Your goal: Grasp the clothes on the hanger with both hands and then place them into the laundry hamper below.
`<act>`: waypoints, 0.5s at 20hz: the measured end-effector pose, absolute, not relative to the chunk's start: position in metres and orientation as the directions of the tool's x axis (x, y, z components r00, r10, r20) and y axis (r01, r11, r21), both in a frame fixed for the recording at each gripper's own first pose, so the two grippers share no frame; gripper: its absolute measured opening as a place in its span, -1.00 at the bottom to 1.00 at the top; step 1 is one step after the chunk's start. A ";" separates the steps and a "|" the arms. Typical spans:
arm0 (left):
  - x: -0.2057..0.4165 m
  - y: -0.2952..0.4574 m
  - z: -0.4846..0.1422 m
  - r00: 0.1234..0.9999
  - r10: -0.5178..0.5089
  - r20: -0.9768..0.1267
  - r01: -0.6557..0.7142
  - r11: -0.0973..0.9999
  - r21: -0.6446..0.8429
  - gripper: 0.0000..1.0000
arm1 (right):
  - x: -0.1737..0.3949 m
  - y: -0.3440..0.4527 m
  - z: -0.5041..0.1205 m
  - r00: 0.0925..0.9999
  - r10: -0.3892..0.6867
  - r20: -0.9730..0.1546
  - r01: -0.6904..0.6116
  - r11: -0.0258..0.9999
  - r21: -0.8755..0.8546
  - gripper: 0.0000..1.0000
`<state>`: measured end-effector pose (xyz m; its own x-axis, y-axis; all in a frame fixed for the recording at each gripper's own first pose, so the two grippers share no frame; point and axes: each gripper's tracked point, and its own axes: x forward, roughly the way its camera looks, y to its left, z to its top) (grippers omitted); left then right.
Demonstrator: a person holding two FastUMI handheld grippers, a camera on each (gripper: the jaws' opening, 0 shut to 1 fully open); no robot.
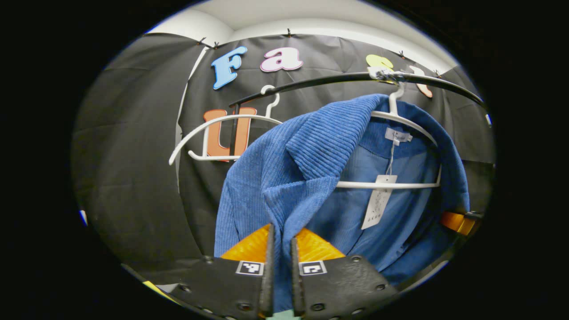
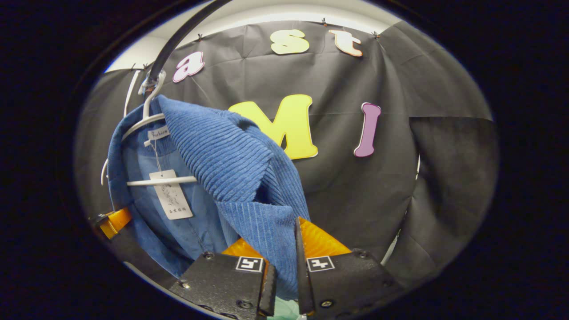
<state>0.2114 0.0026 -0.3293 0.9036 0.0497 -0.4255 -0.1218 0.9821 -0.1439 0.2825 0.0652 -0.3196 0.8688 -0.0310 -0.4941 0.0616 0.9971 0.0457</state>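
Note:
A blue corduroy jacket (image 1: 311, 155) hangs on a white hanger (image 1: 395, 116) from a black rail (image 1: 338, 80). My left gripper (image 1: 282, 240) is shut on the jacket's front edge below one lapel, with cloth pinched between both fingers. In the right gripper view the same jacket (image 2: 222, 151) hangs from its hanger (image 2: 149, 118), and my right gripper (image 2: 284, 242) is shut on the other lapel's lower edge. The other gripper (image 1: 458, 222) peeks in at the far right of the left gripper view, and at the lower left (image 2: 113, 222) of the right gripper view. A paper tag (image 1: 378, 202) dangles inside the collar.
A second white hanger (image 1: 213, 133), bare, hangs on the rail to the left of the jacket. The black cloth wall (image 2: 378, 200) stands close behind the rail.

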 end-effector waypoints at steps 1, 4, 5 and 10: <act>0.212 -0.002 -0.330 0.904 0.028 -0.426 -0.105 0.982 -0.159 -0.77 | 0.283 0.063 -0.316 0.871 -0.026 -0.491 0.057 0.997 0.050 -0.58; 0.211 0.004 -0.322 0.910 0.011 -0.415 -0.109 0.971 -0.212 -0.84 | 0.285 0.055 -0.306 0.876 0.018 -0.481 0.007 0.999 0.050 -0.74; 0.209 0.008 -0.317 0.911 0.017 -0.412 -0.119 0.968 -0.222 -0.93 | 0.288 0.048 -0.304 0.878 0.018 -0.478 0.000 0.999 0.037 -0.78; 0.215 0.048 -0.295 0.917 0.073 -0.392 -0.178 0.955 -0.238 -0.84 | 0.306 0.040 -0.303 0.871 0.073 -0.485 0.007 0.987 0.161 -0.84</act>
